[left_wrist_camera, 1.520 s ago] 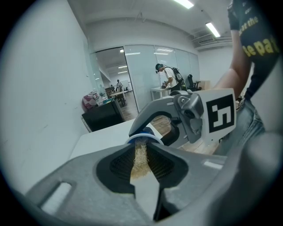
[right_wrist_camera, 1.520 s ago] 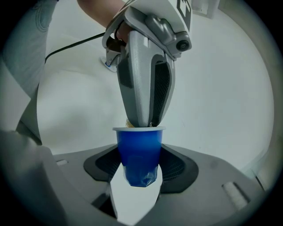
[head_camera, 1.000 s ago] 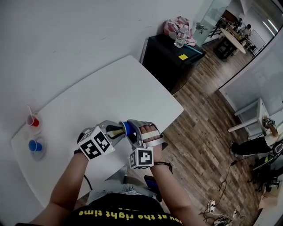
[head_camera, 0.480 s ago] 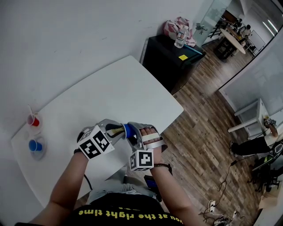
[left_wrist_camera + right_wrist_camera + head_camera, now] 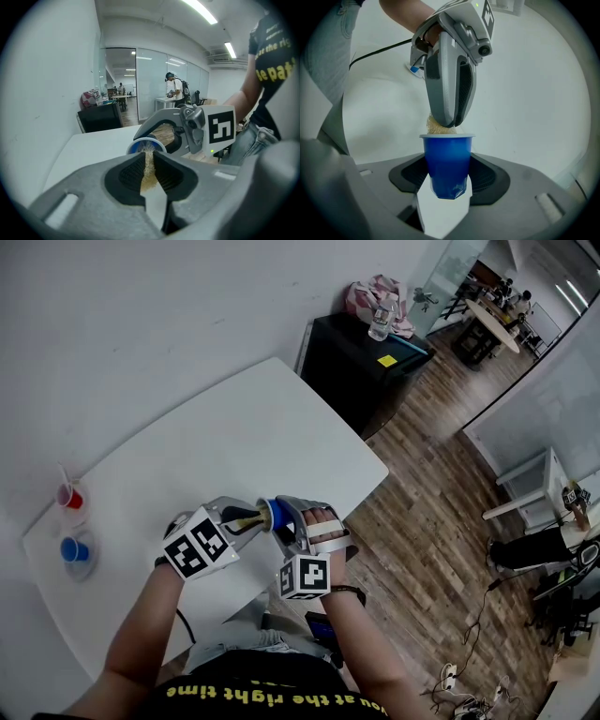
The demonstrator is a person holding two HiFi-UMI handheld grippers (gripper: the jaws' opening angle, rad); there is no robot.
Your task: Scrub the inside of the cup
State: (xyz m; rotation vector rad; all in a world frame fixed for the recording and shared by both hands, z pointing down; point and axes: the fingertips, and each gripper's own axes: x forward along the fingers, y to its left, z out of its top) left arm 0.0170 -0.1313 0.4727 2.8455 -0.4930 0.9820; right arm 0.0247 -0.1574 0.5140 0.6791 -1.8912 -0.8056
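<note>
Here our right gripper (image 5: 446,177) clamps the blue cup (image 5: 446,154), jaws wide, above the table (image 5: 234,437). Our left gripper (image 5: 149,171), jaws just closing narrow on the tan scourer (image 5: 149,157), holds it at the cup's mouth. We judge scrubbing underway, unfinished.

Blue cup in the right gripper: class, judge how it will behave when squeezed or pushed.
The blue cup looks thin-walled plastic, so probably light and easily crushed. Its base looks creased, suggesting it flexes. Tapered to a narrow base, it may tip if pushed.
</note>
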